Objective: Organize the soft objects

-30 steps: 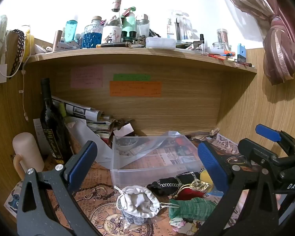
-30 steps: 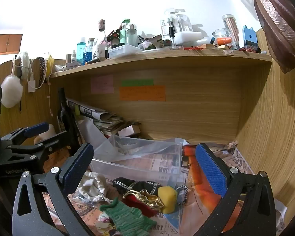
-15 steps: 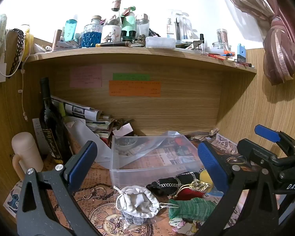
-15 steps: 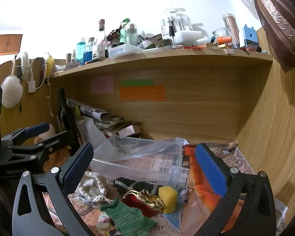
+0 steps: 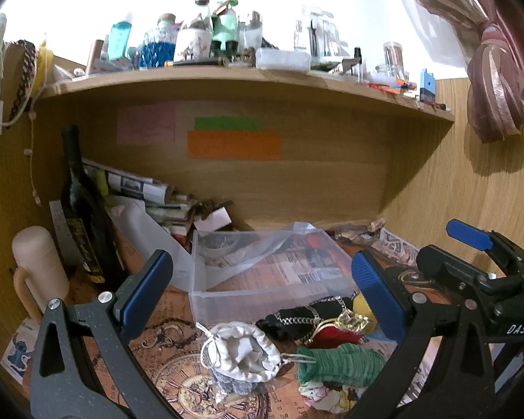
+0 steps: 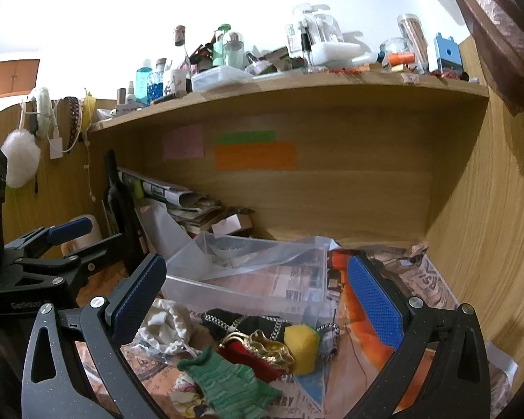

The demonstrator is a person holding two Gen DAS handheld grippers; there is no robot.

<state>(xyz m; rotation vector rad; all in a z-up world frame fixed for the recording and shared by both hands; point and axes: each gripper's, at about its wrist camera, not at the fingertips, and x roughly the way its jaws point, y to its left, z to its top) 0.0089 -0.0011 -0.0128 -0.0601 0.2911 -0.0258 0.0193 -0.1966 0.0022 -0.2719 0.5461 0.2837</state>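
Note:
A heap of soft objects lies on the desk in front of a clear plastic bin (image 5: 227,289) (image 6: 248,296): a white drawstring pouch (image 5: 242,349) (image 6: 164,328), a green knit piece (image 5: 339,363) (image 6: 227,380), a black pouch with chain trim (image 5: 311,314) (image 6: 248,323), a red and gold piece (image 5: 335,333) (image 6: 262,347) and a yellow sponge (image 6: 302,344). My left gripper (image 5: 258,289) is open above the pouch. My right gripper (image 6: 258,293) is open above the heap. Both are empty. The bin holds only a plastic sheet.
A dark wine bottle (image 5: 80,209), a cream mug (image 5: 38,272) and stacked newspapers (image 5: 146,195) stand at the back left. A crowded shelf (image 5: 248,76) hangs overhead. A wooden side wall (image 6: 489,227) closes the right. The left gripper's body (image 6: 35,272) shows at the right view's left.

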